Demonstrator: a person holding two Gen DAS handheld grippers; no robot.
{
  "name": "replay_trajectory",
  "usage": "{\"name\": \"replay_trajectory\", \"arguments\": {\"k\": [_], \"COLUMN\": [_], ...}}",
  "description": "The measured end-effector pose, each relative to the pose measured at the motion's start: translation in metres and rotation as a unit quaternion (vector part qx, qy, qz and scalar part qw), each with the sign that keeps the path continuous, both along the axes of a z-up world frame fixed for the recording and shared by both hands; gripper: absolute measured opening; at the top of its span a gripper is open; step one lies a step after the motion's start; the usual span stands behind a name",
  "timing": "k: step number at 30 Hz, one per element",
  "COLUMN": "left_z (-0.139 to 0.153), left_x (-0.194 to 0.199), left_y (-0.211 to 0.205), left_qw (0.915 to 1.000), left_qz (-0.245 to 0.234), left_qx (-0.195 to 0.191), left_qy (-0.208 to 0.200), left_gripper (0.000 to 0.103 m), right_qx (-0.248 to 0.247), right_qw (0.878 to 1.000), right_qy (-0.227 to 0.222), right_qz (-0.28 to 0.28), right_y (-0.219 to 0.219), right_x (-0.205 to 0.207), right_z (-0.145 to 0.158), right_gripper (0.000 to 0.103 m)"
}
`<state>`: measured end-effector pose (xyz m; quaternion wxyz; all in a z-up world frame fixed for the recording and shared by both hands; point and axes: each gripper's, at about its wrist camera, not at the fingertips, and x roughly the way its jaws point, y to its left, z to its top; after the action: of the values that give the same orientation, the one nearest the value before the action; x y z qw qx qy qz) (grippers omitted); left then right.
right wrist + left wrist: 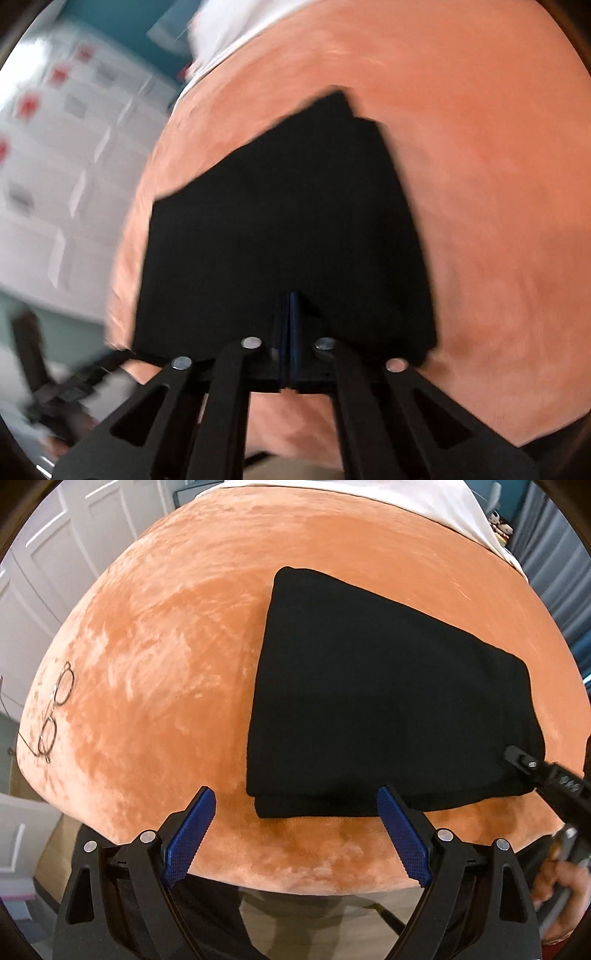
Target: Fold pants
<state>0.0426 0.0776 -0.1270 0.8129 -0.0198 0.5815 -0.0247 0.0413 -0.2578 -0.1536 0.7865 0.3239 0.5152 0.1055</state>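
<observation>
On the orange plush bed cover [166, 635] we see the black pants [369, 701] lying folded into a compact, roughly four-sided stack, with at least two layers showing along the near edge. They sit toward the right half of the cover in the left wrist view, flat and unrumpled.

Our left tongs [295, 834] hang above the near edge of the bed with their jaws spread wide; the blue pads [190, 834] face each other with nothing between them. The right-hand pad overlaps the near edge of the pants in the picture, but we cannot tell whether it touches the cloth.

Our right tongs [290, 317] have their jaws pressed together, the two blue pads meeting in a thin line. In the right wrist view their tip lies over the near part of the pants, and that picture is smeared, so we cannot tell whether any cloth is pinched between them. From the left wrist view the right tongs [517, 755] come in from the right, their tip at the near right corner of the pants.

Near the left edge of the cover, well apart from the pants, lies a pair of thin wire-rimmed glasses [55, 709]. A white sheet [369, 502] covers the far end of the bed.
</observation>
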Motion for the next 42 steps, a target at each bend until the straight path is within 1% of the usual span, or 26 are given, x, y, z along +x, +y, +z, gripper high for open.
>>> {"name": "replay_trajectory", "arguments": {"k": [2, 3, 5, 6, 7, 10, 12, 15, 16, 17, 19, 20, 21, 22, 23, 24, 26, 28, 32, 33, 35, 36, 37, 39, 41, 42], "left_z": [0.0, -0.001, 0.0, 0.0, -0.003, -0.019, -0.017, -0.008, -0.007, -0.006, -0.008, -0.008, -0.008, -0.008, -0.008, -0.007, -0.01, -0.016, -0.018, -0.018, -0.018, -0.02, -0.021, -0.03, -0.04, -0.048], "left_x": [0.004, 0.01, 0.02, 0.024, 0.031, 0.047, 0.047, 0.042, 0.042, 0.041, 0.042, 0.043, 0.042, 0.041, 0.041, 0.04, 0.04, 0.041, 0.038, 0.037, 0.036, 0.036, 0.035, 0.036, 0.036, 0.036], "left_y": [0.0, 0.002, 0.006, 0.009, 0.012, 0.014, 0.012, 0.003, 0.0, -0.003, -0.007, -0.007, -0.008, -0.007, -0.007, -0.007, -0.008, -0.008, -0.008, -0.007, -0.008, -0.004, -0.001, 0.01, 0.021, 0.025], "left_qw": [1.0, 0.9998, 0.9989, 0.9982, 0.9973, 0.9959, 0.9972, 0.9991, 0.9994, 0.9996, 0.9997, 0.9997, 0.9998, 0.9998, 0.9998, 0.9999, 0.9999, 0.9998, 0.9997, 0.9997, 0.9997, 0.9995, 0.9986, 0.9923, 0.9845, 0.9784], "left_qz": [0.001, 0.004, 0.016, 0.022, 0.03, 0.052, 0.052, 0.035, 0.03, 0.024, 0.019, 0.018, 0.017, 0.017, 0.017, 0.016, 0.016, 0.016, 0.015, 0.013, 0.015, 0.016, 0.019, 0.033, 0.059, 0.069], "left_qx": [-0.006, -0.017, -0.045, -0.056, -0.066, -0.065, -0.048, -0.025, -0.019, -0.016, -0.013, -0.013, -0.011, -0.008, -0.006, -0.004, -0.001, 0.002, 0.006, 0.008, 0.003, -0.014, -0.037, -0.106, -0.147, -0.175], "left_qy": [-0.002, 0.0, 0.002, 0.001, 0.005, 0.036, 0.026, 0.003, 0.0, -0.001, 0.003, 0.005, 0.006, 0.006, 0.005, 0.003, 0.005, 0.014, 0.016, 0.016, 0.019, 0.025, 0.032, 0.055, 0.075, 0.087], "left_gripper": [0.087, 0.087, 0.087, 0.087, 0.088, 0.088, 0.088, 0.088, 0.088, 0.088, 0.088, 0.088, 0.088, 0.088, 0.088, 0.088, 0.088, 0.088, 0.088, 0.088, 0.088, 0.088, 0.088, 0.088, 0.088, 0.089], "right_qx": [-0.038, -0.062, -0.087, -0.104, -0.134, -0.17, -0.172, -0.177, -0.187, -0.195, -0.197, -0.2, -0.199, -0.186, -0.165, -0.163, -0.186, -0.204, -0.192, -0.188, -0.195, -0.202, -0.204, -0.192, -0.171, -0.162], "right_qw": [0.999, 0.998, 0.995, 0.993, 0.989, 0.985, 0.985, 0.983, 0.982, 0.98, 0.98, 0.98, 0.98, 0.982, 0.986, 0.987, 0.982, 0.978, 0.981, 0.982, 0.981, 0.979, 0.978, 0.981, 0.984, 0.986], "right_qy": [-0.008, -0.02, -0.039, -0.04, -0.041, -0.01, -0.022, -0.037, -0.033, -0.021, 0.003, 0.007, 0.005, 0.001, -0.006, -0.009, -0.004, 0.015, -0.008, -0.011, -0.015, -0.016, -0.016, -0.011, -0.001, 0.005], "right_qz": [0.006, 0.004, -0.01, -0.022, -0.037, -0.029, -0.022, -0.003, 0.007, 0.02, 0.02, 0.014, 0.007, 0.003, -0.001, -0.004, 0.009, 0.029, 0.007, 0.003, -0.012, -0.022, -0.029, -0.039, -0.044, -0.041], "right_y": [0.002, 0.003, -0.001, -0.004, -0.007, -0.005, -0.002, 0.013, 0.017, 0.022, 0.026, 0.025, 0.021, 0.015, 0.008, 0.006, 0.008, 0.013, 0.011, 0.008, 0.001, -0.003, -0.007, -0.011, -0.019, -0.019], "right_x": [-0.004, -0.006, -0.008, -0.008, -0.006, 0.007, 0.006, 0.006, 0.008, 0.012, 0.016, 0.014, 0.01, 0.005, -0.002, -0.007, -0.009, -0.003, -0.006, -0.008, -0.013, -0.014, -0.016, -0.013, -0.013, -0.011], "right_z": [0.021, 0.034, 0.048, 0.053, 0.055, 0.045, 0.047, 0.05, 0.048, 0.04, 0.027, 0.026, 0.03, 0.035, 0.042, 0.046, 0.04, 0.021, 0.035, 0.038, 0.043, 0.044, 0.044, 0.042, 0.037, 0.034], "right_gripper": [0.0, 0.01, 0.038, 0.077, 0.092, 0.091, 0.085, 0.081, 0.07, 0.063, 0.048, 0.044, 0.03, 0.023, 0.023, 0.023, 0.023, 0.025, 0.032, 0.036, 0.055, 0.073, 0.084, 0.084, 0.085, 0.085]}}
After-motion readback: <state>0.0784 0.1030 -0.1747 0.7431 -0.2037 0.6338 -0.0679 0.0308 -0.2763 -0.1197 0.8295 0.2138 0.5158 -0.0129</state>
